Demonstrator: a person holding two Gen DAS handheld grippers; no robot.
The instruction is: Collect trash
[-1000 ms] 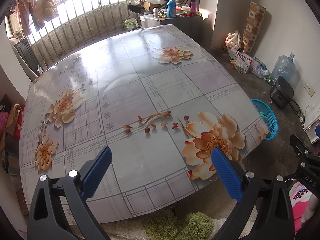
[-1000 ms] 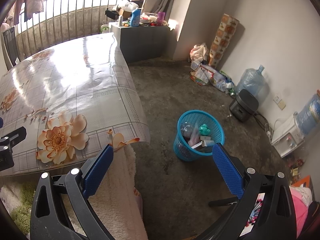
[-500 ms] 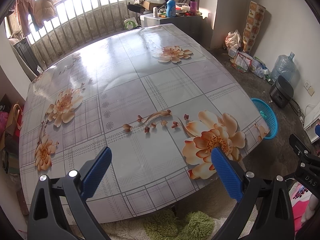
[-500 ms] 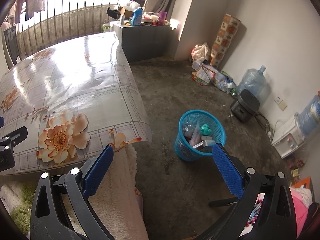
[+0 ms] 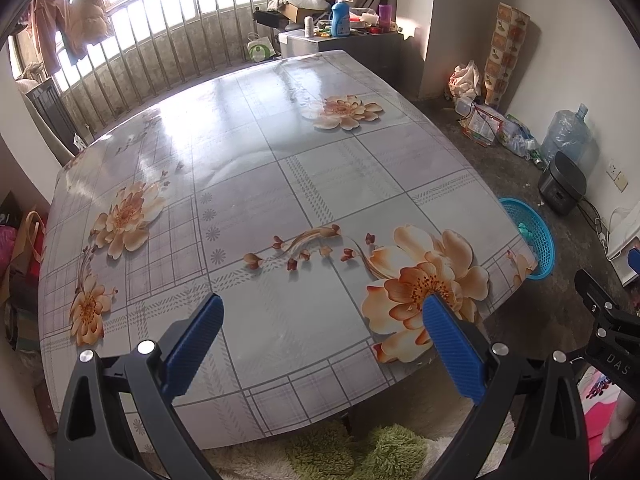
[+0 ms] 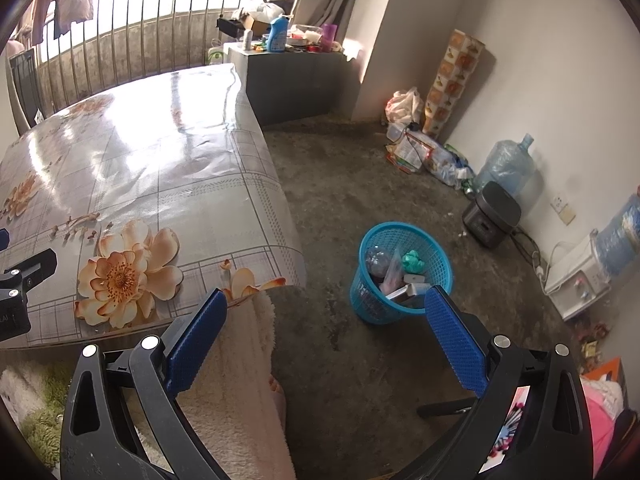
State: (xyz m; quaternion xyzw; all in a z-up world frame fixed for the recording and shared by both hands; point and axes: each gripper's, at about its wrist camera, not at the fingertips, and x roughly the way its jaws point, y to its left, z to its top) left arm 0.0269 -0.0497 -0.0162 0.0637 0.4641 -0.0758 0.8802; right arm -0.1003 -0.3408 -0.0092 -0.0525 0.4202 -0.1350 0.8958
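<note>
Floral-clothed table [image 5: 280, 184] bare; blue basket [image 6: 400, 272] on floor beside it holds the trash. My left gripper [image 5: 320, 336] and right gripper [image 6: 326, 328] gape, empty. Collection looks finished; next, scan floor.

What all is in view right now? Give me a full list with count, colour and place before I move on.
table: one, grey check cloth with orange flowers, centre of the left view
basket: one, blue mesh, on the floor right of the table, trash inside
water jug: one, pale blue, by the right wall
cooker: one, dark, on the floor near the jug
cabinet: one, grey, beyond the table, cluttered top
detergent bottle: one, blue, on the cabinet
bags: a heap, mixed colours, in the far corner
left gripper: one, black with blue fingers, open, above the table
right gripper: one, same build, open, above the floor near the basket
</note>
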